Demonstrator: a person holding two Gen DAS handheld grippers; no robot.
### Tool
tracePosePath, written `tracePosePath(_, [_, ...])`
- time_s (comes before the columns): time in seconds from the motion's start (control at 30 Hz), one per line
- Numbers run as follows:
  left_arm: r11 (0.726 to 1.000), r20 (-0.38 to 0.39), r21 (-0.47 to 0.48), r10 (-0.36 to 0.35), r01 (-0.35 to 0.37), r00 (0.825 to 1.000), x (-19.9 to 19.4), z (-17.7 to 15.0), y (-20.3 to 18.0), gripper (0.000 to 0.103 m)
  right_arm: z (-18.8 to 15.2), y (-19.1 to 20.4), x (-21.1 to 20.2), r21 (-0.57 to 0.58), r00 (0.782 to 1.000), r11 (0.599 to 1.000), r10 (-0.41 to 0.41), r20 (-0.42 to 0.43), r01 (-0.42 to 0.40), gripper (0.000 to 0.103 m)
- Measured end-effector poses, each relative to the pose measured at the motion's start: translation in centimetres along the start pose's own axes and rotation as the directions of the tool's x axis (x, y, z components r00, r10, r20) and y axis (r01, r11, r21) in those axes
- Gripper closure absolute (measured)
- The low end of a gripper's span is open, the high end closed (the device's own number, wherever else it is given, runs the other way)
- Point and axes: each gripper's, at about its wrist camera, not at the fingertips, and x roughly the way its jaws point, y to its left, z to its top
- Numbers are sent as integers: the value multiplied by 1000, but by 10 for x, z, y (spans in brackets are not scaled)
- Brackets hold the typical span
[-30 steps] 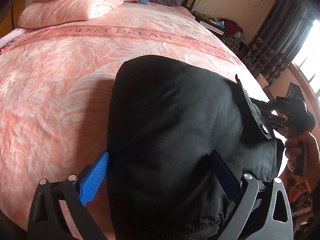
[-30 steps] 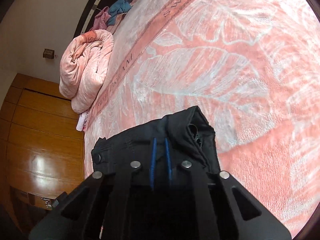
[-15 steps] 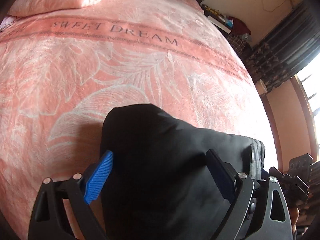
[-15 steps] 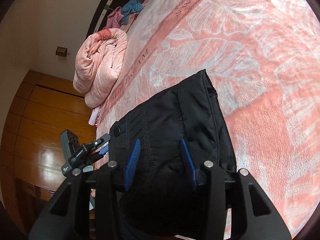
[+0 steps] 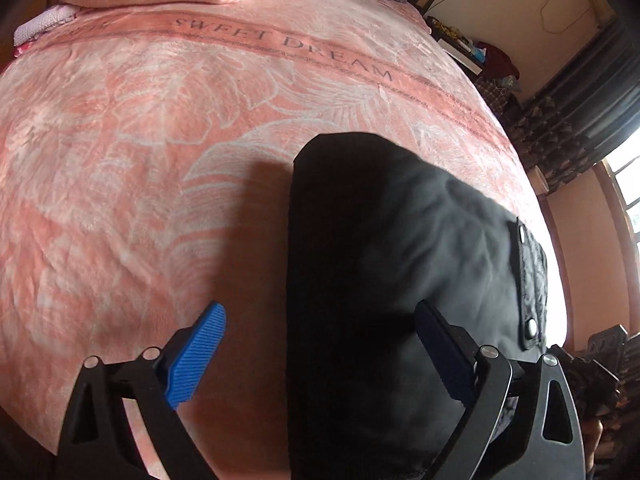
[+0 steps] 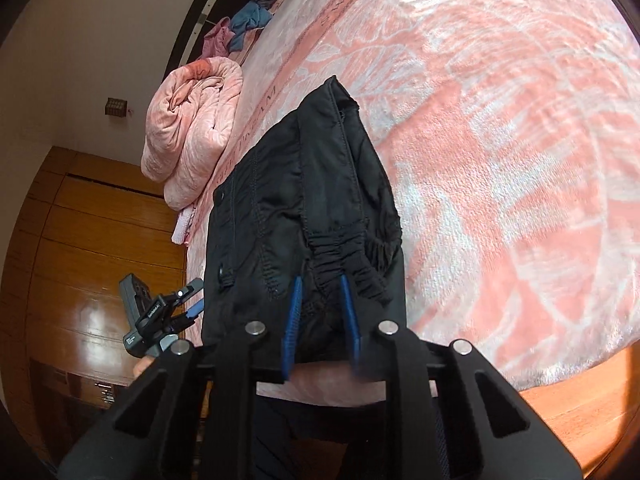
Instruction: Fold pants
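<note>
The black pants [image 5: 400, 264] lie folded in a thick bundle on the pink bedspread [image 5: 160, 160] near the bed's front edge. My left gripper [image 5: 320, 352] is open wide; its left blue finger [image 5: 196, 356] is off the cloth and its right finger [image 5: 444, 356] rests over the bundle. In the right wrist view the pants [image 6: 304, 200] show their elastic waistband toward me. My right gripper [image 6: 320, 312] has its blue fingers narrowly apart around the gathered waistband edge. The left gripper [image 6: 160, 312] shows at the bundle's left side.
A rolled pink quilt [image 6: 192, 128] lies at the bed's head end with loose clothes [image 6: 244, 24] beyond it. A wooden wardrobe [image 6: 80, 260] stands left. Dark curtains [image 5: 580, 96] and a cluttered side table [image 5: 480, 52] are on the far right.
The left gripper has pulled back and left, off the bundle. The right gripper, shut one second ago and wide open half a second ago, has narrowed around the waistband.
</note>
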Motion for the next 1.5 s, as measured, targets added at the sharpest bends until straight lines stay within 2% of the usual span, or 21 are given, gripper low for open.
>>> tracePosePath(0.03, [1000,-3,-19,-12,12,1000,2,-5,5,7,-3,7,-4,-10,1000,1000,10,15,-10,72])
tracePosePath(0.07, [999,0,-39,-27,27,1000,3,-9,9,6,-7,17,-9,-39,999,999,19,29,-18,55])
tracePosePath(0.13, [998,7,-49,-41,42,999,0,-13,14,6,-12,37,-10,-91,998,995,53,29,-50,49])
tracePosePath(0.2, [997,5,-55,-54,54,999,0,-13,17,6,-15,42,0,-101,1000,995,27,2,-27,49])
tracePosePath(0.23, [996,1,-69,-63,63,998,-1,-14,21,6,-15,37,7,-86,1000,996,8,-12,-9,54])
tracePosePath(0.33, [992,-4,-107,-72,71,997,-13,-17,33,7,-11,15,10,-14,997,998,-66,-36,65,94])
tracePosePath(0.37, [991,1,-106,-80,80,997,-20,-18,38,7,-10,11,3,13,999,999,-39,-25,39,83])
tracePosePath(0.4, [991,7,-102,-87,87,996,-27,-18,42,7,-10,10,-8,20,998,998,-67,2,66,59])
tracePosePath(0.43, [990,14,-104,-97,98,995,-35,-18,47,7,-9,10,-21,18,993,994,-107,39,107,17])
tracePosePath(0.47, [985,17,-112,-127,128,992,-40,-17,53,7,-7,10,-33,16,991,994,-110,69,109,13])
tracePosePath(0.53, [959,5,-143,-246,244,969,-45,-14,63,6,2,4,-45,37,995,996,-82,61,80,13])
tracePosePath(0.57, [935,-8,-169,-318,312,948,-44,-12,68,5,7,2,-48,52,997,996,-69,47,66,11])
tracePosePath(0.63, [871,-43,-234,-453,432,890,-34,-7,75,4,18,-2,-45,82,1000,997,-14,-8,15,8])
tracePosePath(0.67, [844,-63,-260,-501,470,863,-27,-4,76,4,24,-4,-40,98,999,995,2,-37,2,6])
tracePosePath(0.7, [830,-84,-276,-523,484,848,-20,0,76,4,29,-7,-34,111,998,994,3,-62,3,6])
tracePosePath(0.83, [829,-146,-270,-538,489,830,1,12,71,4,43,-14,-6,142,985,990,45,-168,-21,4])
tracePosePath(0.9, [822,-173,-273,-553,499,815,12,18,69,4,49,-17,6,139,978,990,41,-205,-13,4])
tracePosePath(0.97, [820,-189,-279,-557,500,809,22,24,67,4,55,-20,17,139,972,990,33,-232,-1,4])
tracePosePath(1.23, [806,-250,-295,-584,514,772,61,39,51,4,68,-16,54,134,955,991,53,-290,-14,2])
tracePosePath(1.43, [789,-278,-319,-608,526,743,89,34,41,4,71,-9,76,121,943,992,82,-322,-45,2])
tracePosePath(1.5, [788,-278,-311,-610,531,742,92,32,36,4,71,-7,80,117,940,991,93,-328,-57,2])
